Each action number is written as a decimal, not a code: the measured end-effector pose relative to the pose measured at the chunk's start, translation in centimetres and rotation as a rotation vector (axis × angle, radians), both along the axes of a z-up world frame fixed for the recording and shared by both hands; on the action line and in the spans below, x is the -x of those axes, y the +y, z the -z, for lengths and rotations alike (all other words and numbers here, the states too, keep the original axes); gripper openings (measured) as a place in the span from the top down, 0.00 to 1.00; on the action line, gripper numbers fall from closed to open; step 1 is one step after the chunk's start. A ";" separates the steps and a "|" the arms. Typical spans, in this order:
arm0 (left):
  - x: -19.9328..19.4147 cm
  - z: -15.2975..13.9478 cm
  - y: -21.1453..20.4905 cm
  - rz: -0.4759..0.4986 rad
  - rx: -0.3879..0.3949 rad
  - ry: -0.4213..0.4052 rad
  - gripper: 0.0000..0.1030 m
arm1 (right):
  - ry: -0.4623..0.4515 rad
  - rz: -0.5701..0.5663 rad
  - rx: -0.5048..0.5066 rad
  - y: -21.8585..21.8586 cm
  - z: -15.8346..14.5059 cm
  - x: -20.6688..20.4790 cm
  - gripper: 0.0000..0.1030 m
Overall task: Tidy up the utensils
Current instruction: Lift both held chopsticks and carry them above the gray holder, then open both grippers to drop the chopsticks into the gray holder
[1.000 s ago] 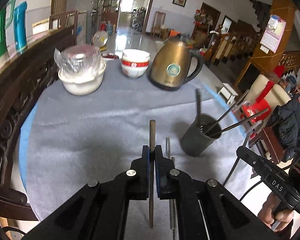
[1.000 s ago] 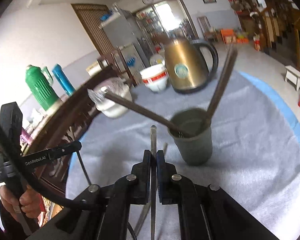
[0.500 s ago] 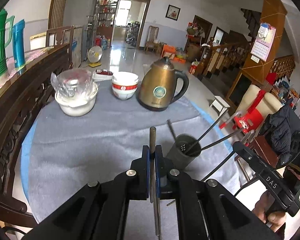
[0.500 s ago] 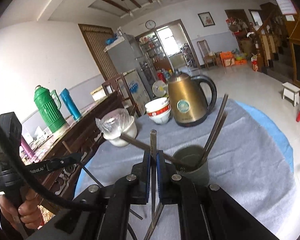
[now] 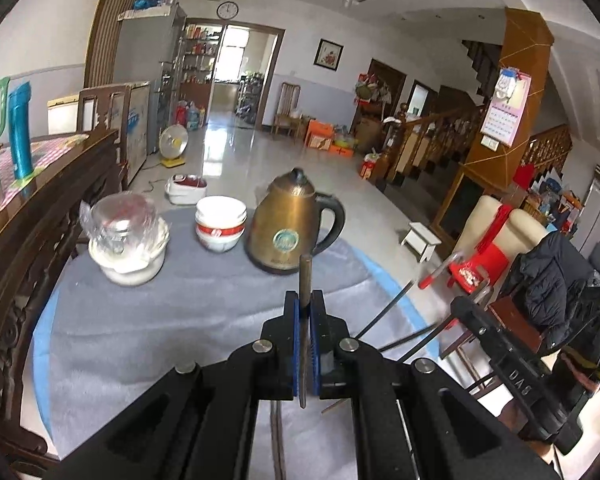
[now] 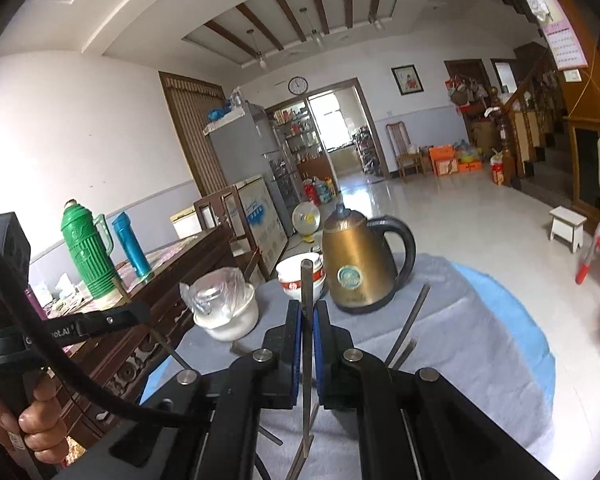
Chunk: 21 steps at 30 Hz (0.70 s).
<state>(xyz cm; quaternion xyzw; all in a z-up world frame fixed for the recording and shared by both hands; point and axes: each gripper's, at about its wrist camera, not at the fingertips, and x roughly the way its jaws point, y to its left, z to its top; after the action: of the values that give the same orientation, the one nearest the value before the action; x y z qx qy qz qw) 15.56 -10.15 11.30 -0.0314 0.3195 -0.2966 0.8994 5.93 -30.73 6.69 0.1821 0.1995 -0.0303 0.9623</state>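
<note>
Kettle (image 5: 290, 230): brass-coloured, black handle, centre of frame on grey cloth (image 5: 148, 328).
Bowls (image 5: 220, 222): white and red, stacked, just left of kettle.
Wrapped bowl (image 5: 126, 246): white, plastic-covered, left.
Flasks: green (image 6: 86, 250), blue (image 6: 130, 248), far left.
Clock (image 5: 227, 10): upper wall.

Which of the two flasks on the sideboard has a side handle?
The green flask; a loop handle sticks out beside it. The blue flask is a plain cylinder.
</note>
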 end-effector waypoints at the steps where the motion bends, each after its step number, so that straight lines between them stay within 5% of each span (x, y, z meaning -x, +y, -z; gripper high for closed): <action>1: -0.1 -0.3 -0.3 0.003 0.004 -0.005 0.95 | -0.003 0.005 0.004 -0.2 -0.2 -0.1 0.94; 12: -2.6 -2.6 -4.3 0.000 0.064 -0.066 0.95 | -0.092 0.136 0.062 -1.9 -2.5 -0.9 0.94; 21: -4.2 1.9 -7.1 -0.041 0.036 -0.059 0.95 | -0.035 0.150 0.080 -2.2 0.4 -3.0 0.94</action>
<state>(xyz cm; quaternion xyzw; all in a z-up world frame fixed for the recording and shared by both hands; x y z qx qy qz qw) 19.71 -17.24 9.43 -0.0453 0.2869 -0.2846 0.9136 8.98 -32.97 6.31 0.1587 0.1672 -0.1072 0.9672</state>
